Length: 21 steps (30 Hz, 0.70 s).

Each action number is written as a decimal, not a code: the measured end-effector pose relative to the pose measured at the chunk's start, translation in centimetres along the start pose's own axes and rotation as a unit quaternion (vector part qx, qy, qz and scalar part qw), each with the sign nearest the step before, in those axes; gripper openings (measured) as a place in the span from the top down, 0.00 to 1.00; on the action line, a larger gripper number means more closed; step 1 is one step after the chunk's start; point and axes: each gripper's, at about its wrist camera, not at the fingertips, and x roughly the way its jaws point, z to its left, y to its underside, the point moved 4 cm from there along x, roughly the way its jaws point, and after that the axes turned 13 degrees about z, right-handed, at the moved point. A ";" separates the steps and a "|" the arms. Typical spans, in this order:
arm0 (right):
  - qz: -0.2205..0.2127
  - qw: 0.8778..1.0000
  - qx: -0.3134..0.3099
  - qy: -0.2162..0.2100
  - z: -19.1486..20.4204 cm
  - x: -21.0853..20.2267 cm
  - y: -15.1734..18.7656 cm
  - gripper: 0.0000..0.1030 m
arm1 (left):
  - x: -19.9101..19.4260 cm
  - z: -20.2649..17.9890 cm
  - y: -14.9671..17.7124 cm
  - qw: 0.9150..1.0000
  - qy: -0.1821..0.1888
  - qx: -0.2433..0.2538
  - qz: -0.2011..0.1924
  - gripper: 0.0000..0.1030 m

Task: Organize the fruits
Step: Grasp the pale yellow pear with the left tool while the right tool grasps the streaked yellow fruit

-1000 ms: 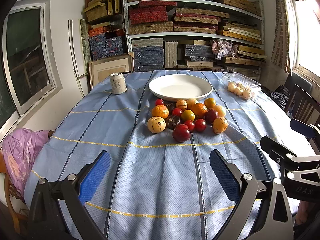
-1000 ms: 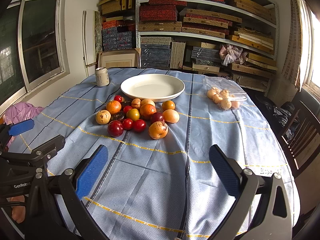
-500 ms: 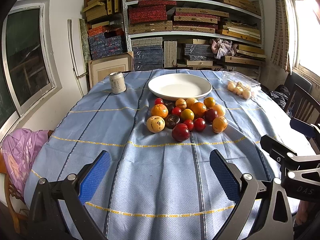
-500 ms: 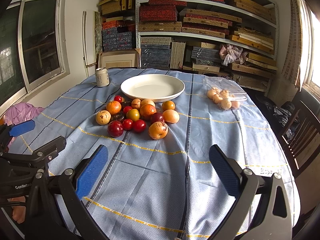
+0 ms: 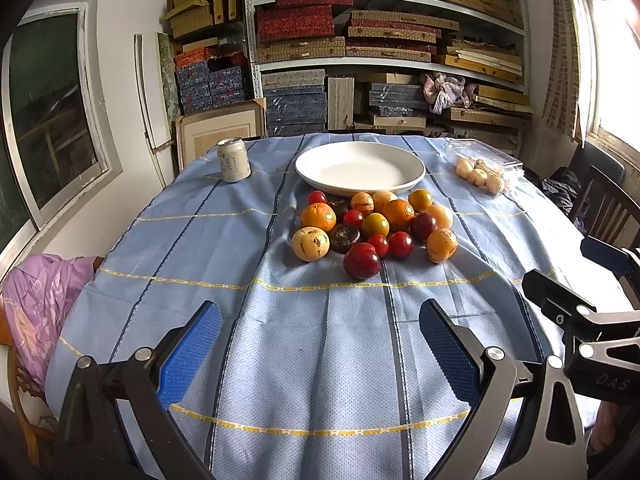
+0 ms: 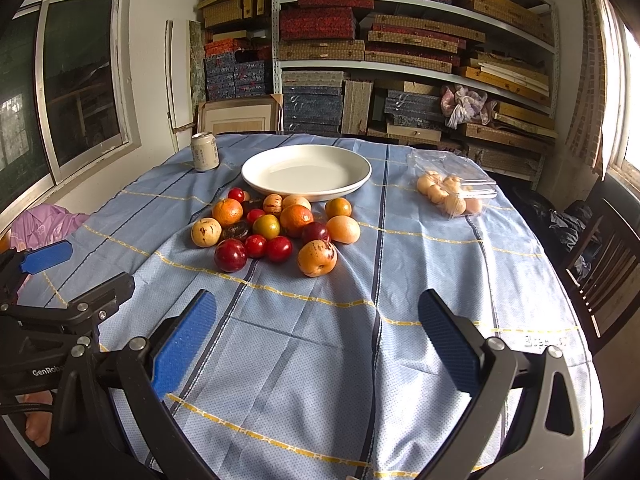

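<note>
Fingers spread wide and holding nothing, the left gripper point(image 5: 320, 344) and right gripper point(image 6: 318, 336) hover side by side above the blue-clothed counter point(image 5: 320, 360). Beyond them a cluster of fruits point(image 5: 372, 228) lies on the cloth just in front of an empty white plate point(image 5: 360, 168), with a drink can point(image 5: 234, 160) to the plate's left and a clear box of pale fruit point(image 5: 482, 174) to its right.

My right gripper point(image 6: 318, 334) hangs wide open over the blue cloth point(image 6: 320, 360); fruit pile point(image 6: 276, 232) sits beyond, white plate point(image 6: 306, 172) farther.
</note>
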 end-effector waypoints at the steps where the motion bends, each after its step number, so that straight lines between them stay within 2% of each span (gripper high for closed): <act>1: 0.001 1.000 0.000 -0.003 0.0 -0.1 0.1 0.04 | 0.1 -0.1 0.1 1.000 0.000 0.001 0.001 0.03; 8: -0.001 0.997 -0.005 -0.072 -1.2 2.1 0.6 0.04 | 1.5 0.9 -0.3 1.000 0.019 -0.009 0.018 0.03; 12: 0.006 0.997 -0.019 -0.072 -2.4 3.5 0.9 0.04 | 3.2 1.5 -0.4 0.999 0.035 -0.008 0.035 0.03; 16: 0.033 0.994 -0.007 -0.101 -3.8 5.9 0.3 0.04 | 5.4 1.4 -0.6 0.997 0.053 0.006 0.057 0.03; 21: 0.071 0.990 -0.013 -0.123 -4.4 9.0 -1.2 0.04 | 8.6 1.8 -2.0 0.992 0.093 0.016 0.082 0.03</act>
